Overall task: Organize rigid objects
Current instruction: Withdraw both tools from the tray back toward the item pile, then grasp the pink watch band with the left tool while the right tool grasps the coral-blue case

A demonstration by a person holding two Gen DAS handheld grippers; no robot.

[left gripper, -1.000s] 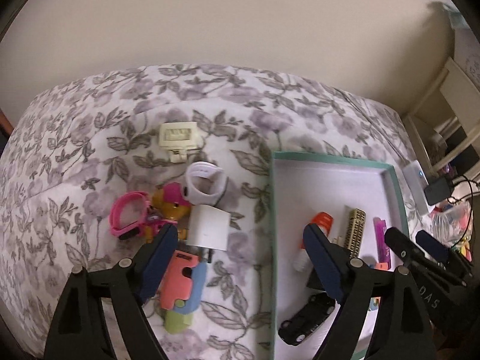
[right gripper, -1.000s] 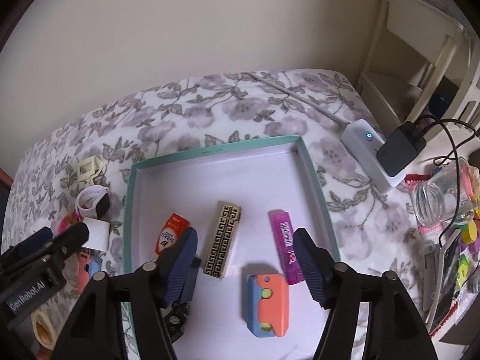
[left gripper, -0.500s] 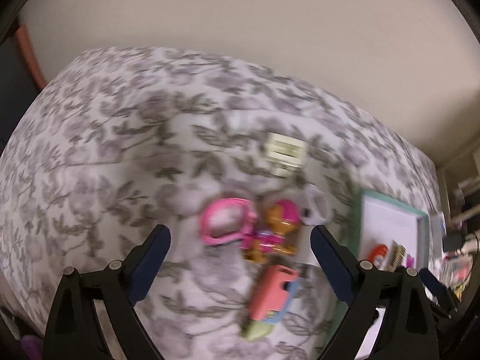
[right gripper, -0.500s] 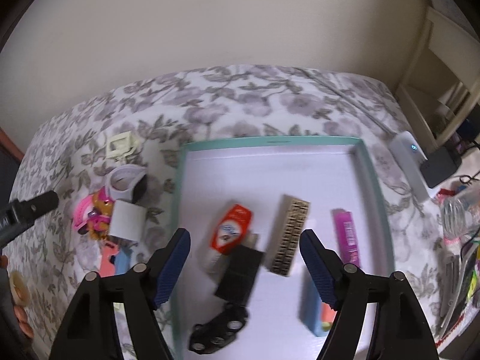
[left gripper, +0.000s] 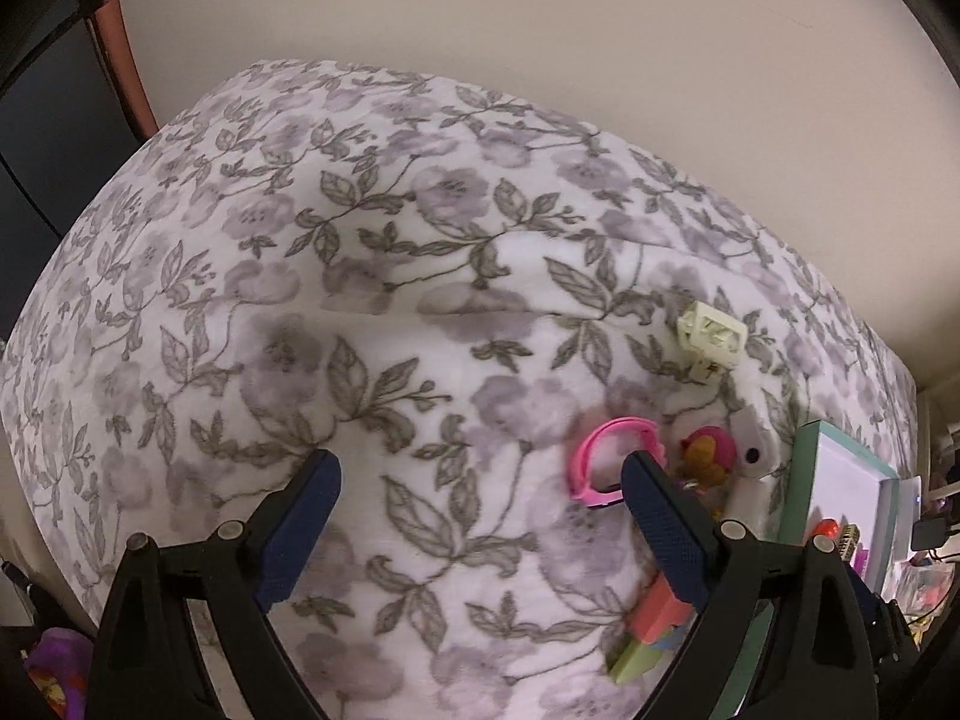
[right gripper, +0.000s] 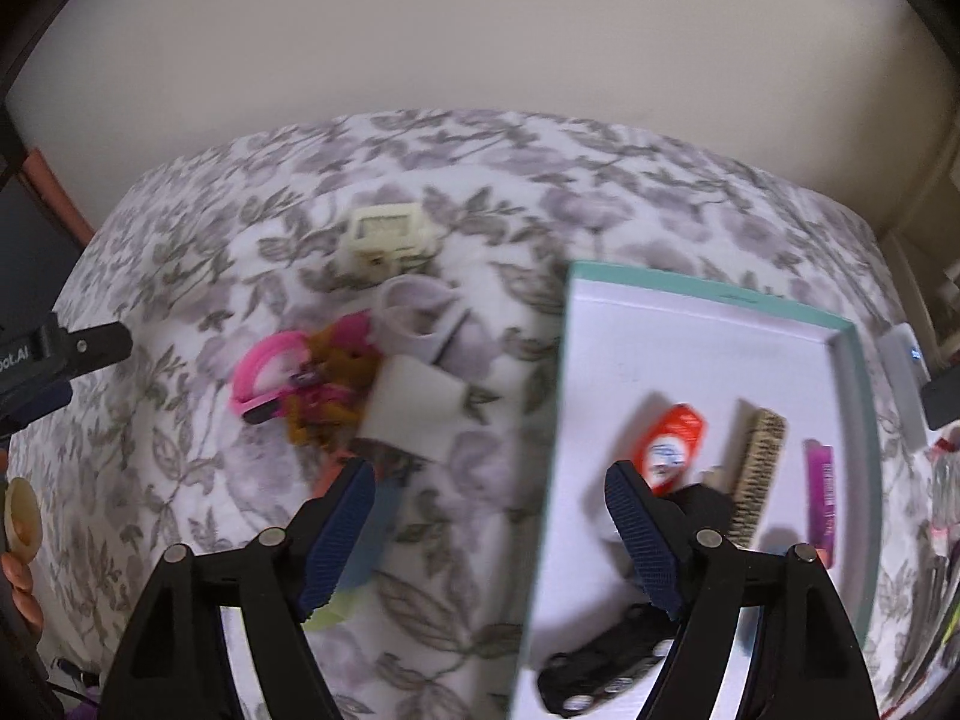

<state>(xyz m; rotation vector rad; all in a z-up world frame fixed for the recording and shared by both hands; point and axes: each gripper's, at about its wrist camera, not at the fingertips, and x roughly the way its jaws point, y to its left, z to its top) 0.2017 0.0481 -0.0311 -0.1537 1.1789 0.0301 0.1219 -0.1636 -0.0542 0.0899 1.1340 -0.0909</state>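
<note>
Left wrist view: the left gripper (left gripper: 480,516) hangs wide open and empty over the soft floral bedspread (left gripper: 360,300); a pink ring-shaped band (left gripper: 606,462) lies flat just by its right finger. Right wrist view: the right gripper (right gripper: 489,531), fingers spread and empty, straddles the teal-rimmed white tray (right gripper: 708,294), where a slim patterned bar (right gripper: 759,474) points away, slightly tilted.

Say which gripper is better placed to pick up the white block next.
Right. The right gripper is open, and the white block lies just ahead of its jaws; the left gripper faces mostly bare floral cloth.
</note>
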